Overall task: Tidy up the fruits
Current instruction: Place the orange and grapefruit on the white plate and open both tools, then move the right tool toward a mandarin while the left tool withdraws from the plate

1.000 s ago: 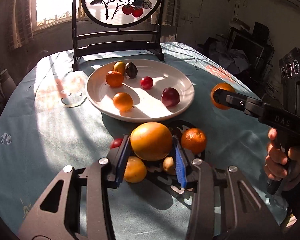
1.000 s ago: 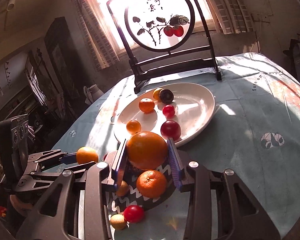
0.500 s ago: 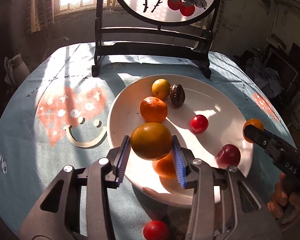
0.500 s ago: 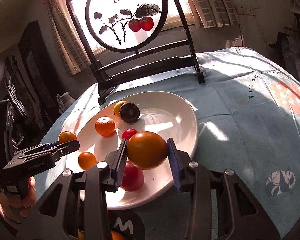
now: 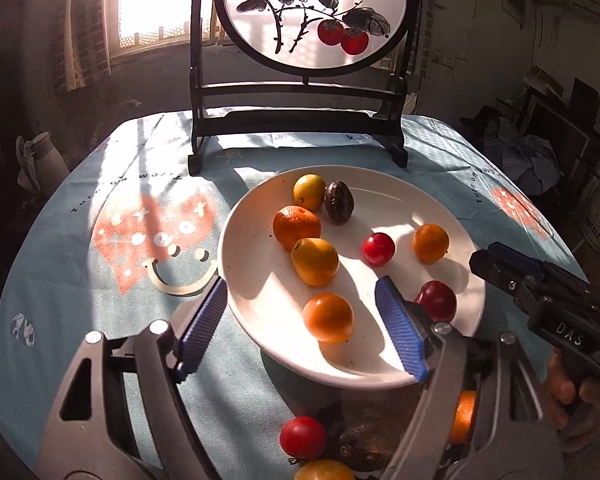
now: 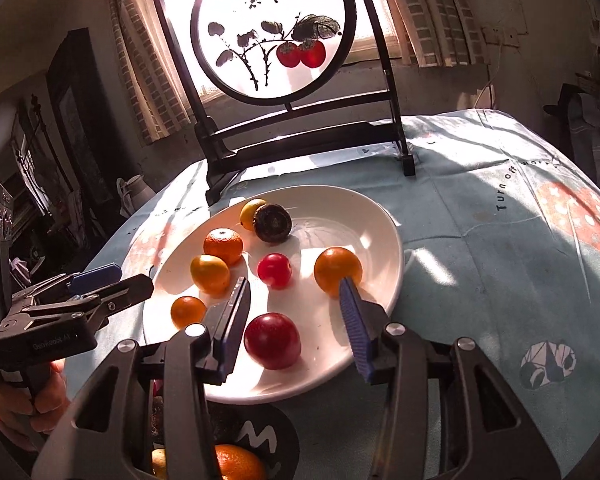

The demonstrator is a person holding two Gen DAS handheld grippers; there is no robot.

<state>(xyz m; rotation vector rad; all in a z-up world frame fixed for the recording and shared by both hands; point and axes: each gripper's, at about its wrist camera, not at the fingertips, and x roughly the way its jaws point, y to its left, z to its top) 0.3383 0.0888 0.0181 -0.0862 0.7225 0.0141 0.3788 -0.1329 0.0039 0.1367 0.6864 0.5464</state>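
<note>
Hovering over plate (image 5: 236,280) | both grippers, left (image 5: 302,330) and right (image 6: 294,320), wide open, empty | loose red fruit (image 5: 302,437) at frame bottom, nearer my left, probably next

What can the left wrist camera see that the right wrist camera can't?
Only the left wrist view shows a small red tomato lying off the plate, near the camera, and the smiley-face print on the cloth. Only the right wrist view shows the panda-like print on the cloth. Both show the white plate with eight fruits, the round painted screen behind it, and both grippers open and empty: left gripper, right gripper.
</note>
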